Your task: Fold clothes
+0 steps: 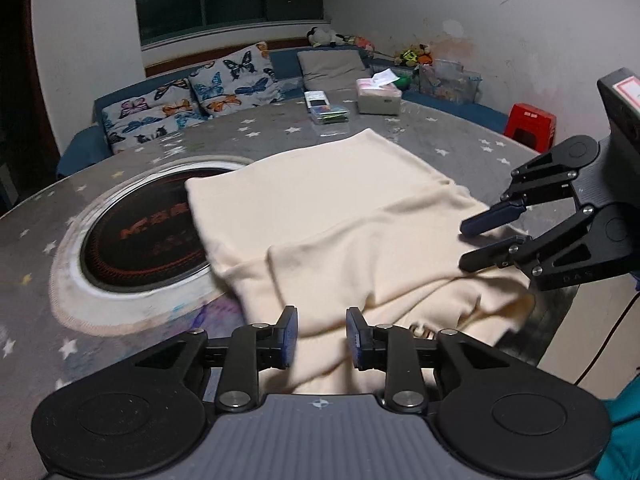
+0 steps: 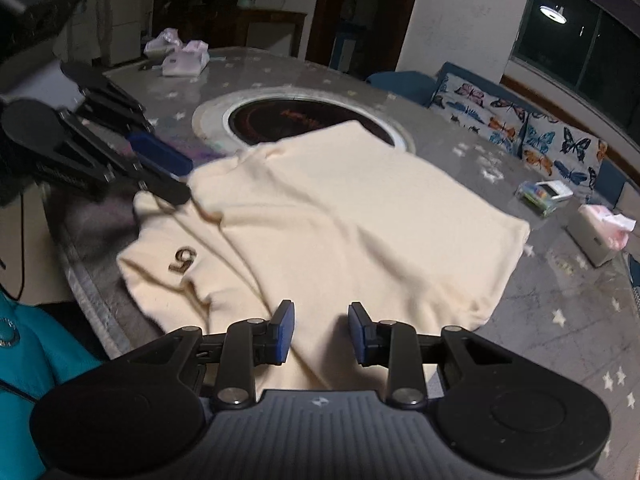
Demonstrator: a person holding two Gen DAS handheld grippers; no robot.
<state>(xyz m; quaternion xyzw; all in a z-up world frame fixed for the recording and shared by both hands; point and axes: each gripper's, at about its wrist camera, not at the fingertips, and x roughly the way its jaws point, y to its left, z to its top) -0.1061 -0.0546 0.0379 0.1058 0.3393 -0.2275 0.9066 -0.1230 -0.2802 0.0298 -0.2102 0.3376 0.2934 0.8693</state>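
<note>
A cream garment [image 1: 340,216] lies partly folded on the grey star-patterned table [image 1: 440,136], one corner over the round cooktop [image 1: 148,236]. In the right wrist view the garment [image 2: 340,216] shows a dark logo near its left edge. My left gripper [image 1: 321,336] is open, jaws apart just above the garment's near edge; it also shows at the left of the right wrist view [image 2: 176,178]. My right gripper [image 2: 321,332] is open over the garment's near edge; it also shows in the left wrist view [image 1: 464,244], open above the garment's right side.
A tissue box [image 1: 378,98] and a small packet with a phone [image 1: 326,110] lie at the table's far side. A sofa with butterfly cushions [image 1: 192,100] stands behind. A red stool [image 1: 530,124] stands at right. More tissue packs [image 2: 184,58] lie on the far table.
</note>
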